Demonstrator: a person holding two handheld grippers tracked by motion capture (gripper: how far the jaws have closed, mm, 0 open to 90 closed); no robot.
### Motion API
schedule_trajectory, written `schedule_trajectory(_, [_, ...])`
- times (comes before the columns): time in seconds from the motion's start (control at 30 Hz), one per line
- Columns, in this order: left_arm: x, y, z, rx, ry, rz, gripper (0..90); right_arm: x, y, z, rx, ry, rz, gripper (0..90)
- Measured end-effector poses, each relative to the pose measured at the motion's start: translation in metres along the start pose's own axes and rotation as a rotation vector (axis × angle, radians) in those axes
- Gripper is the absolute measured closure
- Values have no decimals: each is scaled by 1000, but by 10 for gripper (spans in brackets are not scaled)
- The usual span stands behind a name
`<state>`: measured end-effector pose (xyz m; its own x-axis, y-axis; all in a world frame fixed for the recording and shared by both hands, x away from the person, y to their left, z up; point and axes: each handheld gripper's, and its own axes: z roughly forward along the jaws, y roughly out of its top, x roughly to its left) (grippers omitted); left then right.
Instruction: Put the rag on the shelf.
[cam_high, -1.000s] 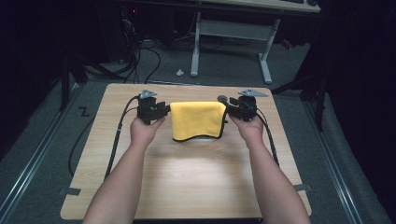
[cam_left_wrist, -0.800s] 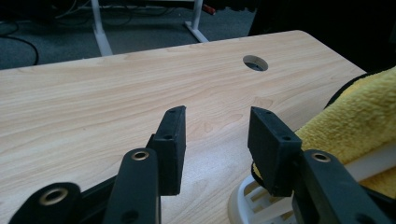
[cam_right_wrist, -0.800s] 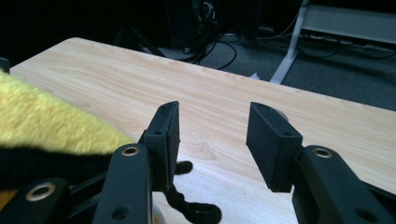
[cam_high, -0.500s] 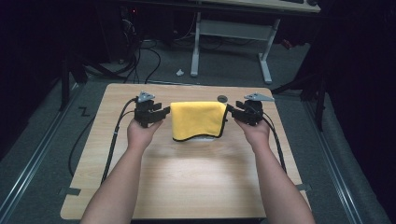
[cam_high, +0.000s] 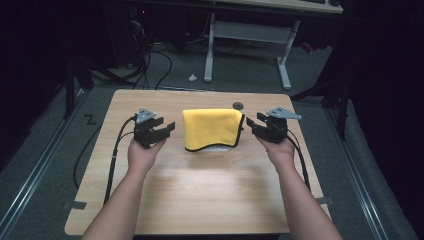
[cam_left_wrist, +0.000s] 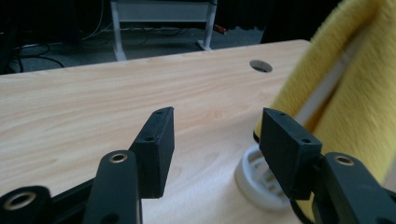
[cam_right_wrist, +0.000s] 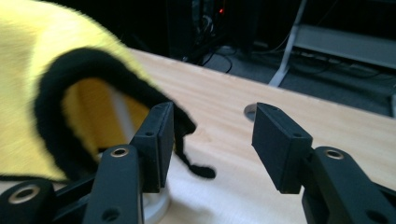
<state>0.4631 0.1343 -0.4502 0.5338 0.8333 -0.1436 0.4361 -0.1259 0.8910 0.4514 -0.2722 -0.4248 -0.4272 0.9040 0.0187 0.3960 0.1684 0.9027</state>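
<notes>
On the wooden table (cam_high: 200, 195), the largest thing is the yellow towel (cam_high: 211, 128), draped over a white rack (cam_left_wrist: 261, 179) near the middle of the far half, its black-trimmed edge hanging toward the person. A round grommet hole (cam_high: 238, 105) sits in the tabletop just behind it. To either side of the towel are the two grippers, each held in a hand. The left gripper (cam_high: 159, 129) now stands apart from the cloth's left edge, whereas a second ago it was right against it; the right gripper (cam_high: 253, 125) has likewise drawn back from the right edge, though it remains near the hanging corner. Both sets of jaws have just been opening, and in each gripper view they stand parted with nothing between them: bare wood shows in the gap. The rack's shape under the cloth is blurred, so I take it to be a small stand with a round base. The release and retreat suggest the draping is done, with the towel left resting on its support.
</notes>
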Motion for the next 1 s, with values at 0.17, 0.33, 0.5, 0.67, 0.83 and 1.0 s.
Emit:
schedule_trajectory(0.17, [-7, -16, -16, 28, -8, 30, 450, 9, -6, -15, -20, -17, -38, 481])
schedule_trajectory(0.33, [-13, -32, -32, 45, -27, 40, 427, 21, -13, -32, -9, -22, -72, 463])
schedule_trajectory(0.5, [-22, -51, -51, 68, -68, 12, 412, 35, -25, -51, 27, -23, -98, 434])
schedule_trajectory(0.67, [-39, -76, -74, 80, -129, 15, 391, 50, -48, -71, 17, -71, -166, 425])
schedule_trajectory(0.83, [-61, -116, -99, 65, -185, -38, 383, 61, -83, -91, 22, -27, -99, 407])
schedule_trajectory(1.0, [-76, -135, -106, 116, -180, 15, 374, 77, -144, -105, 105, -70, -111, 431])
